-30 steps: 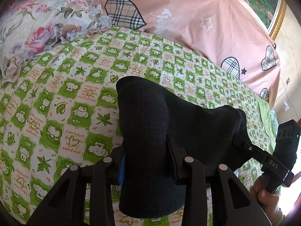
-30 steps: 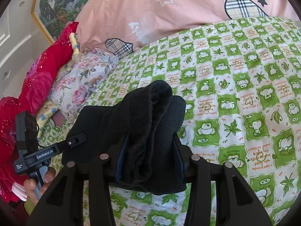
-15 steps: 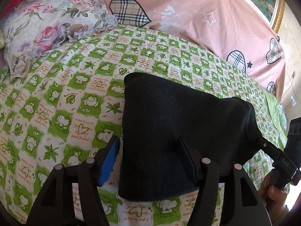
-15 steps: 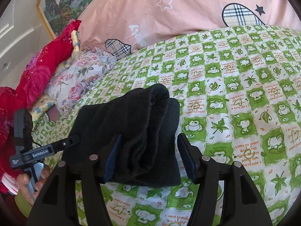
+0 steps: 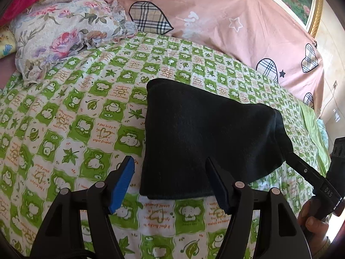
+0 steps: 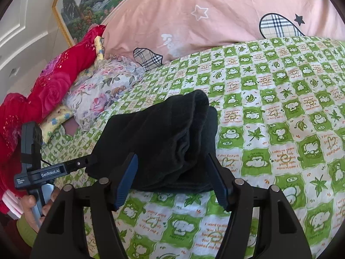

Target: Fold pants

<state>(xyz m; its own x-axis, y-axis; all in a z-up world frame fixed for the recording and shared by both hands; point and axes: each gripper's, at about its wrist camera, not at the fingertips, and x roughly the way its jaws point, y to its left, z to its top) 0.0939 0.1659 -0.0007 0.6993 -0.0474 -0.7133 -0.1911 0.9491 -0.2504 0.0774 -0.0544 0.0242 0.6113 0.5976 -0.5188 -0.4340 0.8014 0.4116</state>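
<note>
The folded pants (image 5: 207,142) lie on the bed sheet (image 5: 86,129), just ahead of the left gripper (image 5: 170,181) and the right gripper (image 6: 172,179). A floral pillow (image 5: 69,32) lies far ahead to the left. Behind the pants, a quilt (image 5: 215,28) lies along the sheet's far edge.

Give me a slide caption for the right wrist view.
Right gripper, jaws just opened, releases folded black pants onto green checked bedsheet.
</note>
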